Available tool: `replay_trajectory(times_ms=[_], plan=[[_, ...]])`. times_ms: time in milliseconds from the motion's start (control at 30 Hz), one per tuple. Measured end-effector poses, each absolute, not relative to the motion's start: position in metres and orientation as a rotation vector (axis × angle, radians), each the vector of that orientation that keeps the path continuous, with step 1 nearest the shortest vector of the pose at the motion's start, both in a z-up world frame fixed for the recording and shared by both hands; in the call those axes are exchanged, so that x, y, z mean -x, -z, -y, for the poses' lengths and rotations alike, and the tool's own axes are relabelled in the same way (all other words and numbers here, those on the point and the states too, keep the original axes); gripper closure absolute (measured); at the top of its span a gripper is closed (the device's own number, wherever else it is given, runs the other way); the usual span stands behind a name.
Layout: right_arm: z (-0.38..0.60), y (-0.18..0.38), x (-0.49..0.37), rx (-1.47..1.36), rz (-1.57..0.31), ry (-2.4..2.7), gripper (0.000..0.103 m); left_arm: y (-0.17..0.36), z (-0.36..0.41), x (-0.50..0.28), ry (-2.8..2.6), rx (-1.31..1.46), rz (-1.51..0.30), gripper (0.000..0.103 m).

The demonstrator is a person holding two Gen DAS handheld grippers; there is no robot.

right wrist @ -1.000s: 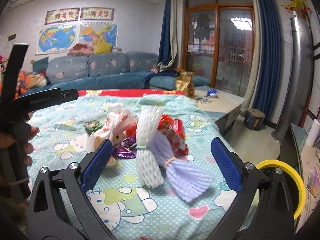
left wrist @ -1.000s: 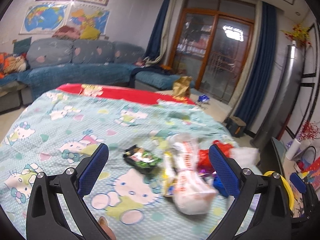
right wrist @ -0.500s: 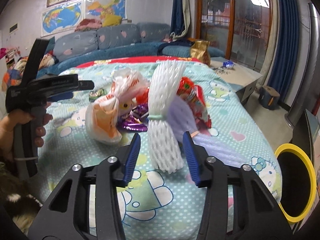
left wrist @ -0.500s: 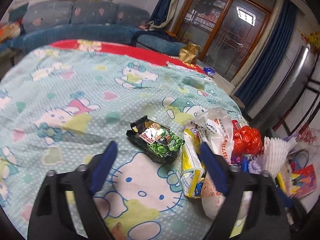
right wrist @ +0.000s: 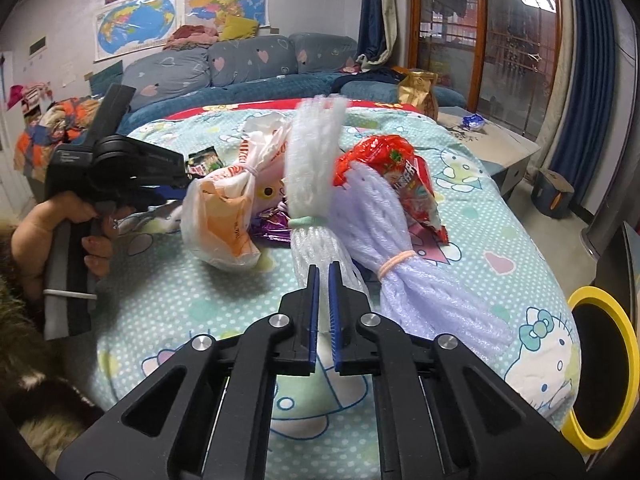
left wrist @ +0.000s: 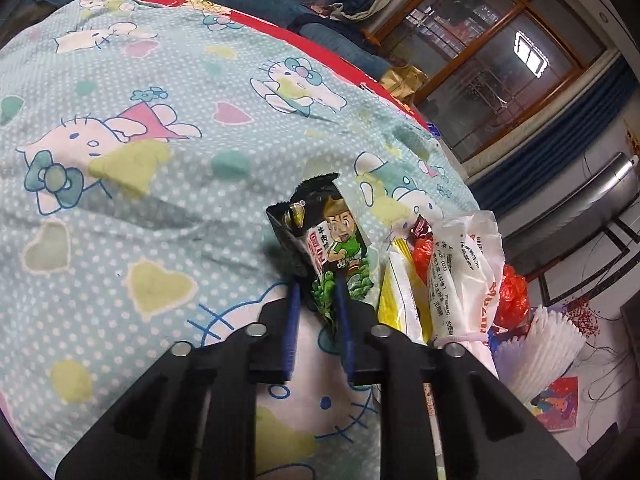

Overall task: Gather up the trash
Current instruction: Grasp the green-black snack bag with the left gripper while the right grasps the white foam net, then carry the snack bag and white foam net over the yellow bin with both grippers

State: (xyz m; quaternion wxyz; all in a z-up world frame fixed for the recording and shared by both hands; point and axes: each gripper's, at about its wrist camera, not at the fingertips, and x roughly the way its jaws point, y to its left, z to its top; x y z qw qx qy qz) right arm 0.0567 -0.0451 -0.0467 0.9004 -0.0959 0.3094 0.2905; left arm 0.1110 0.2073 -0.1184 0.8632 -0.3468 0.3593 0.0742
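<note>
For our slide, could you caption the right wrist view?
Right gripper clamps a white foam net beside tied trash on the bed.

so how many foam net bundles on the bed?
2. White foam net is clamped by the right gripper; purple foam net lies right beside it. More may be hidden.

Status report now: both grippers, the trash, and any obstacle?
Left gripper shut on black snack wrapper. Right gripper shut on white foam net. Yellow-rimmed bin open at right. Purple foam net lies close beside the white one.
</note>
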Motion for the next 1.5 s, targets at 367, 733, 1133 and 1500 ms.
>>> replay_trajectory(times_ms=[367,733,1133,1500], plan=[[0.051,0.034,-0.045,0.181,-0.614,-0.639,0.103,0.069,-0.190,-0.087,-0.114,0.601,-0.620,0.098],[0.046,0.050,-0.059,0.153,-0.721,-0.677,0.067,0.014,-0.154,-0.062,-0.038,0.503,-0.520,0.098],[0.056,0.037,-0.053,0.077,-0.693,-0.750,0.095,-0.004,-0.117,-0.061,0.045,0.437,-0.503,0.098],[0.117,-0.005,-0.061,-0.042,-0.593,-0.633,0.095,-0.017,-0.086,-0.067,0.128,0.392,-0.484,0.098]])
